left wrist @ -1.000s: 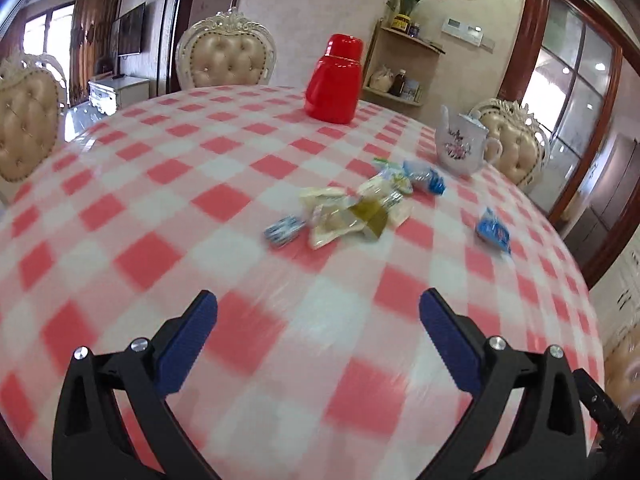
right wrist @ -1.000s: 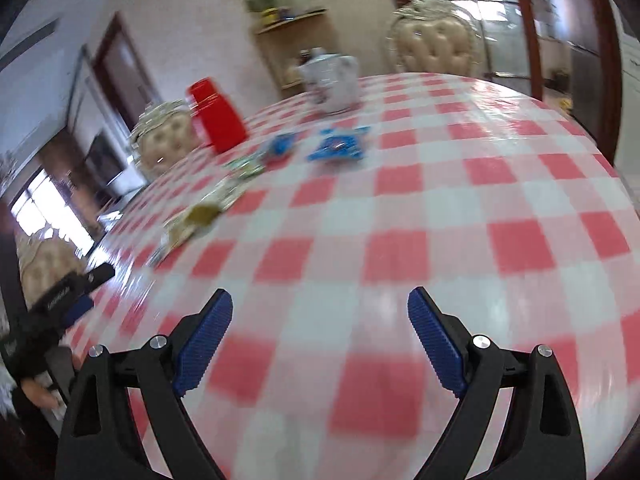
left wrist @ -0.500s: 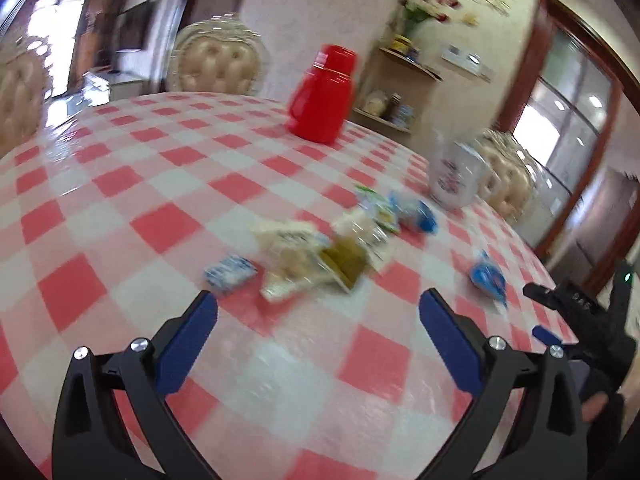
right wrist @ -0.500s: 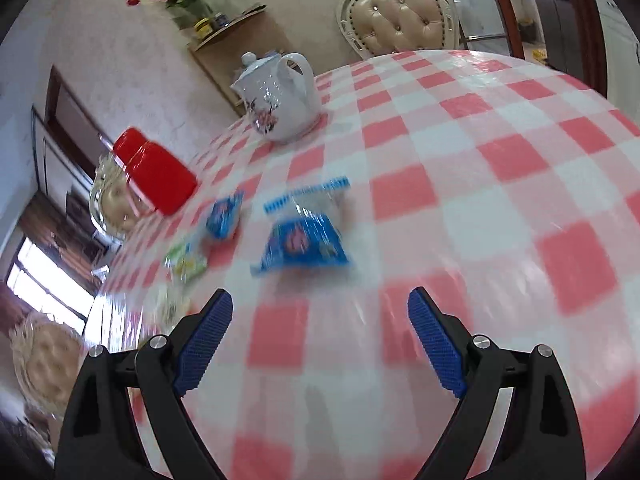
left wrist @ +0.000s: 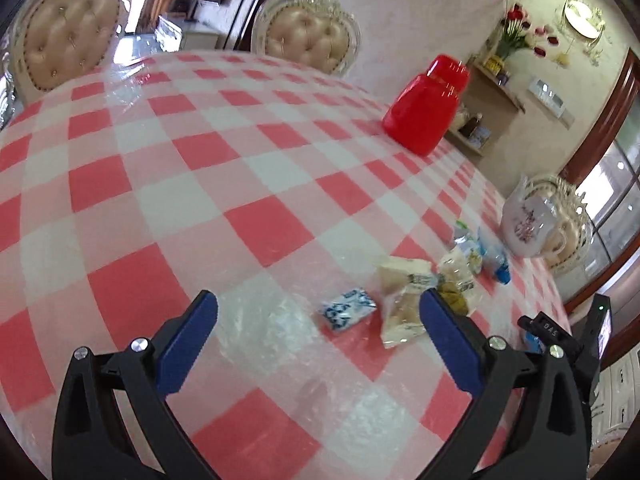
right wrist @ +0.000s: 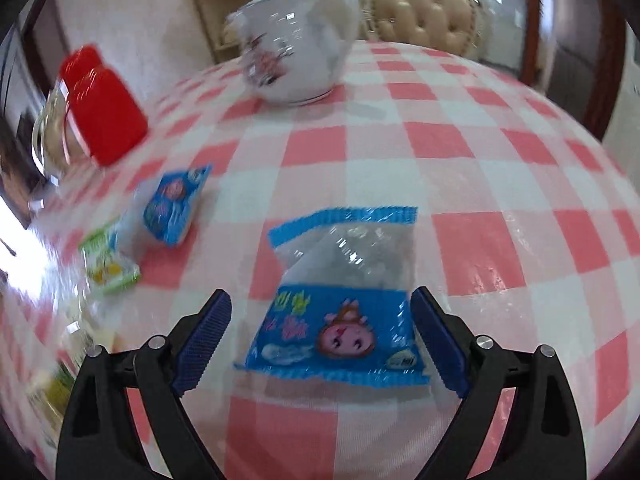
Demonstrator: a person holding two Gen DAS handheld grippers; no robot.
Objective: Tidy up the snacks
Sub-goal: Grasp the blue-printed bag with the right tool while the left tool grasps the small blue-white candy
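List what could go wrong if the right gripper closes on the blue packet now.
1. The blue cartoon packet lies flat on the glossy checked tablecloth between the open right gripper; the pads may slide over it or only pinch its crinkled edge.
2. The packet looks nearly as wide as the opening, so one pad may land on top and push it away.
3. The white teapot stands just beyond; an overshoot could knock it.

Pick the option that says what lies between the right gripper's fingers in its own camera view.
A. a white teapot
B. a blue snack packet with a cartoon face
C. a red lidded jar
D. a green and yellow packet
B: the blue snack packet with a cartoon face lies flat on the checked tablecloth between the open fingers of the right gripper, not yet clamped.
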